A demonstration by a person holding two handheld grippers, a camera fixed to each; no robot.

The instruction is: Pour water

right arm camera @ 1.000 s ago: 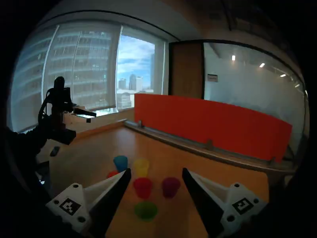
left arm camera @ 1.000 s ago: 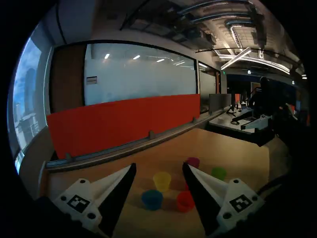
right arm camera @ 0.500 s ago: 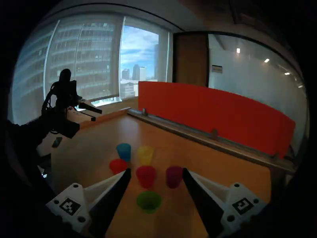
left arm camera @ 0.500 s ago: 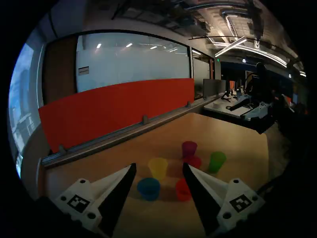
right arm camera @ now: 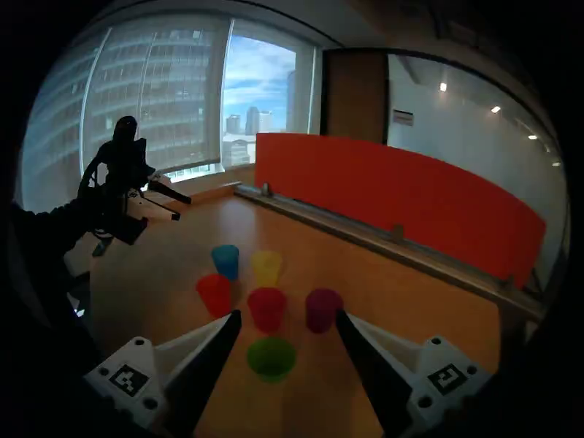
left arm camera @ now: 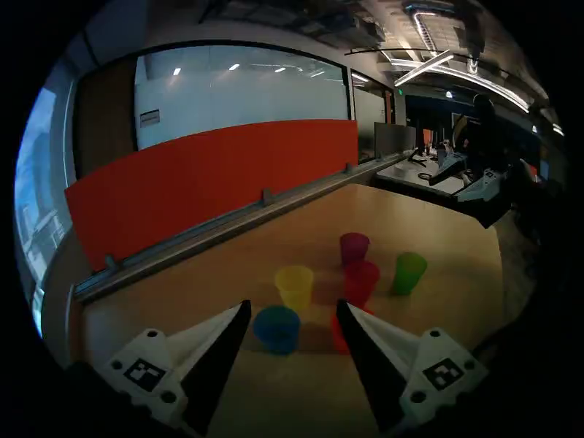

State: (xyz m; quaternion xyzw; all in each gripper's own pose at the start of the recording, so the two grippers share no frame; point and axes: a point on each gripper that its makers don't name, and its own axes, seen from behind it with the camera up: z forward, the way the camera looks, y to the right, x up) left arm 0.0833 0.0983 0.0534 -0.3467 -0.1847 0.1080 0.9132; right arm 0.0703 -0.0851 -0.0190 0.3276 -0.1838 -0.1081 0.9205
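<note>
Cups (right arm camera: 266, 306) stand clustered just ahead of the left tongs (left arm camera: 293, 304) and right tongs (right arm camera: 287, 314), both spread empty.

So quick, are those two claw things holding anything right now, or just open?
Left gripper: open, holding nothing.
Right gripper: open, holding nothing.

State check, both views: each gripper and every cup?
left gripper: open, holding nothing
right gripper: open, holding nothing
blue cup: upright, not gripped
yellow cup: upright, not gripped
orange-red cup: upright, not gripped
red cup: upright, not gripped
magenta cup: upright, not gripped
green cup: upright, not gripped, contents unclear
</note>
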